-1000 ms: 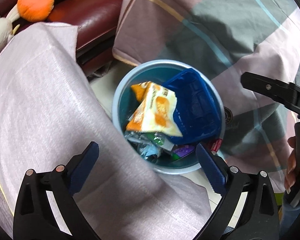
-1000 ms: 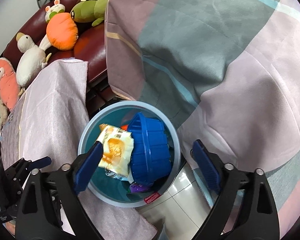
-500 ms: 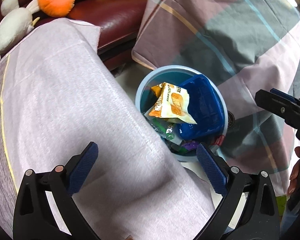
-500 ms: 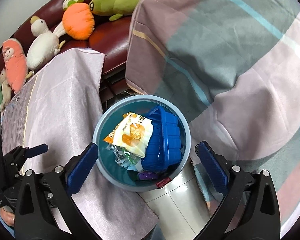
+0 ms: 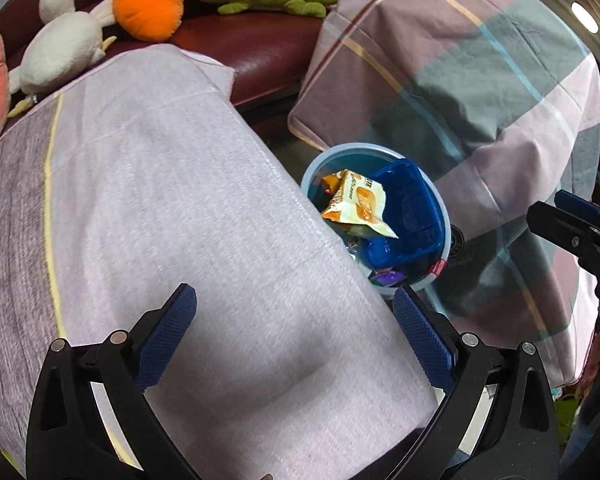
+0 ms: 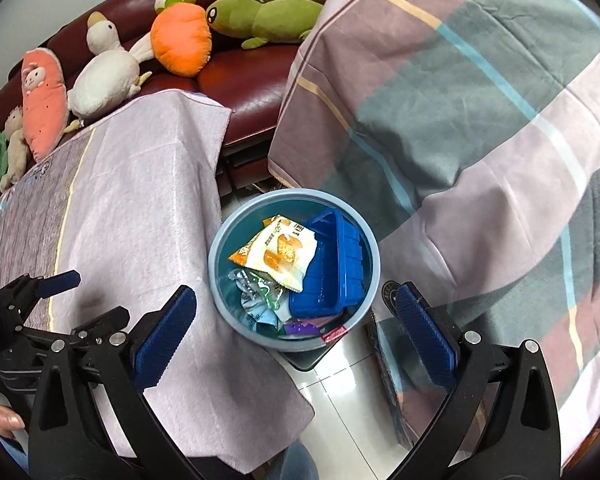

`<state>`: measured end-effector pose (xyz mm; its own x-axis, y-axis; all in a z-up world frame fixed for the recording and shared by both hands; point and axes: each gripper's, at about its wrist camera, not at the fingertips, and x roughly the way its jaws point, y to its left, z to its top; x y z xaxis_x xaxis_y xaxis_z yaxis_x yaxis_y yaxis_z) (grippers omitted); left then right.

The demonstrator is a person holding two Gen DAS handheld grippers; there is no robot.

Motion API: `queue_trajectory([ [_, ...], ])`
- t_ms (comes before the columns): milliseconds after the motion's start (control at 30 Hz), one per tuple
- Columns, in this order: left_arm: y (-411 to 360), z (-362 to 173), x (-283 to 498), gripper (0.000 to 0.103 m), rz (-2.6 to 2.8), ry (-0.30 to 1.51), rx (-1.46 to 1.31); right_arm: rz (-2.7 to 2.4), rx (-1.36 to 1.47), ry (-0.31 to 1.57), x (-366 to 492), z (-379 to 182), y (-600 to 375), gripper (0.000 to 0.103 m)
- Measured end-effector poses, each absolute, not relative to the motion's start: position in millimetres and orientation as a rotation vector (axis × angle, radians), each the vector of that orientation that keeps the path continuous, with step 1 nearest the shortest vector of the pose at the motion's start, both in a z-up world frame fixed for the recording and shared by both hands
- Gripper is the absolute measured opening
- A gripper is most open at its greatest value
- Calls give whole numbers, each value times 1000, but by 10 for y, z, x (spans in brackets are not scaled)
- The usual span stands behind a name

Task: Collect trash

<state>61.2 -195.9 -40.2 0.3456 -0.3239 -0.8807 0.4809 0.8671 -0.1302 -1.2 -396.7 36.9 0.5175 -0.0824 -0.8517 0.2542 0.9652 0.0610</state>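
**Blue bin loaded, both claws empty above it**

Blue plastic bin [image 6: 294,268] stands on the tiled floor in the gap between the pale cloth-covered table [image 6: 140,208] and the plaid-draped table [image 6: 480,120]. Inside it: an orange-and-white snack wrapper [image 6: 280,254] lying on top, a blue plastic tray [image 6: 332,276] tilted on edge against the right-hand wall, and crumpled clear and purple wrappers beneath.

Right gripper [image 6: 294,330]: jaws spread wide, having just finished opening, with nothing between the pads. Left gripper [image 5: 294,334]: jaws likewise wide and empty, hovering over the pale cloth.

Key relation: in the right wrist view the bin sits straight ahead and below, centred between the fingers, so the right hand is the nearer one. In the left wrist view the bin lies ahead and to the right, partly hidden by the table edge. The tray's long axis runs roughly away from the right claw.

Judgement: the visible trash appears to be already in the bin. No loose trash shows on either cloth, so the next pick would call for looking elsewhere.
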Motion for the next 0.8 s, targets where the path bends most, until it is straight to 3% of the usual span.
queue_trajectory([
  [800, -1531, -207, 308, 99, -444, 1021, 167, -169, 135, 1002, -269, 477, -3645, 96],
])
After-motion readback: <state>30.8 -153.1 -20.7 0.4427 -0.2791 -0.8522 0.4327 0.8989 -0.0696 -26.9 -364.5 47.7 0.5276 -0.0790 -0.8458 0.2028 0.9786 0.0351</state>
